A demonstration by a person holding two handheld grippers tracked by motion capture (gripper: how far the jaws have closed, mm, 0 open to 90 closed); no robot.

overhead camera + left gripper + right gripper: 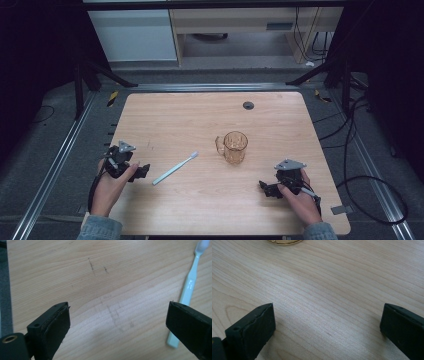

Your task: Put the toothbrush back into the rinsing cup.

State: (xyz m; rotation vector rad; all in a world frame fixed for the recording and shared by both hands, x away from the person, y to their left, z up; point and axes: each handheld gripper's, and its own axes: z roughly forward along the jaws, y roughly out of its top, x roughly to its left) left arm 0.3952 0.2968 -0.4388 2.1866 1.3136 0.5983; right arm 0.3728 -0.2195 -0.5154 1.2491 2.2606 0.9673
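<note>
A clear amber cup point(235, 147) with a handle on its left stands upright near the table's middle; its base point(284, 241) peeks in at the top of the right gripper view. A pale blue toothbrush point(175, 168) lies flat to the cup's left, bristle end toward the cup. My left gripper point(141, 171) rests low at the table's left, open, the toothbrush point(190, 282) just beyond its right jaw. My right gripper point(266, 189) sits at the front right, open, nothing between its jaws but bare wood.
The wooden table point(200, 120) has a dark cable grommet point(248, 105) near its far edge. Black cables point(365, 185) trail on the floor to the right. Metal rails point(55, 165) run along both sides, and cabinets stand beyond the far edge.
</note>
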